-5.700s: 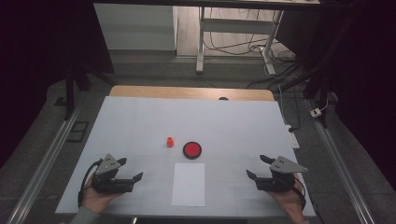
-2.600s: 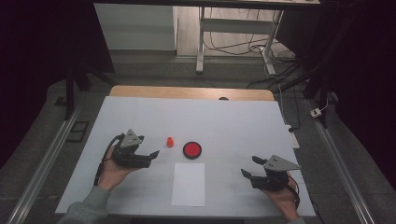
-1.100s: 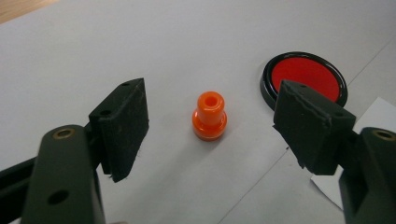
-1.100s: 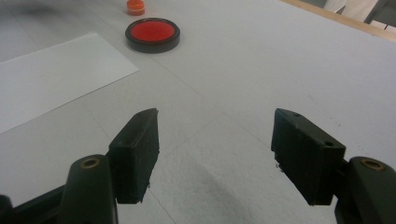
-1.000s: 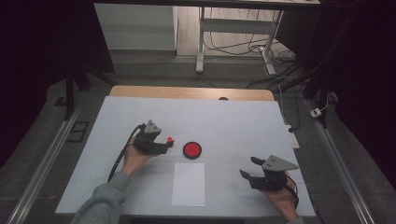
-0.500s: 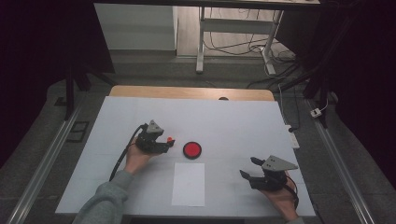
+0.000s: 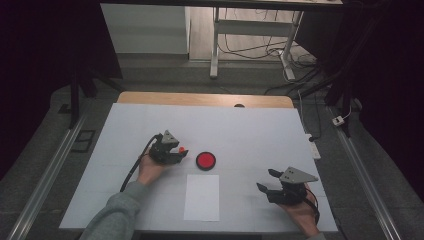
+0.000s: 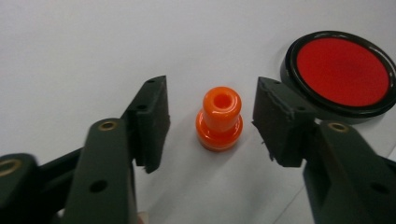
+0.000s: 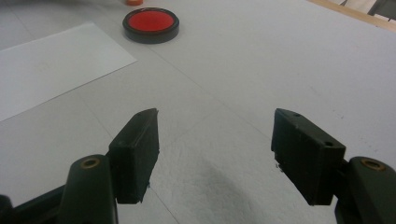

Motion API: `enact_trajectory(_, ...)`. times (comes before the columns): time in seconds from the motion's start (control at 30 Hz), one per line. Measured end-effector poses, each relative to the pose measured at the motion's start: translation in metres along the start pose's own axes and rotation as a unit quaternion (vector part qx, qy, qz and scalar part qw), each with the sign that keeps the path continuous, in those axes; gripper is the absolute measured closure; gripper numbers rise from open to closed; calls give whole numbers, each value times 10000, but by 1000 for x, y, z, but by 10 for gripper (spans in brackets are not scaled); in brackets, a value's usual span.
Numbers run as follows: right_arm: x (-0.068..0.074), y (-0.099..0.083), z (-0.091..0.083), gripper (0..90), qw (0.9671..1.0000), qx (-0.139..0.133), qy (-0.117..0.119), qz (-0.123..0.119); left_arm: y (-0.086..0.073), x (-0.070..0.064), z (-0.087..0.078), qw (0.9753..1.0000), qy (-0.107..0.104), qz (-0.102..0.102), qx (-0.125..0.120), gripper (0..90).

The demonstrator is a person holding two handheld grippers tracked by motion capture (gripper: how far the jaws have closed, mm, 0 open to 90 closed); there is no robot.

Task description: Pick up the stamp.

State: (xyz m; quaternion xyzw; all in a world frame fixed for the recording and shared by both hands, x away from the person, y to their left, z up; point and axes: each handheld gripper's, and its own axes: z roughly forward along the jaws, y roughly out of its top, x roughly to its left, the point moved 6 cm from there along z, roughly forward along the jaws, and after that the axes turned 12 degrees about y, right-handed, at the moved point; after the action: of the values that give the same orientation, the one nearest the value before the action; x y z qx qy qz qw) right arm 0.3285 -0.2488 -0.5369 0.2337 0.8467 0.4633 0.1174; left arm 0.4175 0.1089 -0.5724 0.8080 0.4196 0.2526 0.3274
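A small orange stamp-shaped piece (image 8: 219, 118) stands upright on the white table, and it also shows as an orange dot (image 7: 182, 149) in the high view. My left gripper (image 8: 211, 122) is open, its jaws on either side of the orange piece without touching it; from above the left gripper (image 7: 176, 153) sits just left of a round red pad in a black rim (image 7: 205, 160). That red pad (image 8: 343, 70) lies close to the right jaw. My right gripper (image 7: 267, 180) rests open near the front right, nothing between its jaws (image 9: 215, 156).
A white paper sheet (image 7: 202, 197) lies flat in front of the red pad (image 9: 151, 22), its corner (image 9: 56, 60) reaching toward the right gripper. The white table top (image 7: 260, 130) ends in a wooden strip at the back. A cable trails from the left gripper.
My left gripper has travelled from the front left of the table up and right to the orange piece, and now straddles it. The right gripper has hardly moved.
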Motion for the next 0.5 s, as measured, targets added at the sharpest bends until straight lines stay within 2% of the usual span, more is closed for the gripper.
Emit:
enact_trajectory(0.4, -1, -1, -2, 319, 10000, 21, -37, 24, 1, 0, 4, 9999, 18, 20, -118, 575)
enact_trajectory(0.5, -1, -1, -2, 319, 10000, 26, -40, 11, 1, -1, 5, 9999, -41, 9, -148, 607)
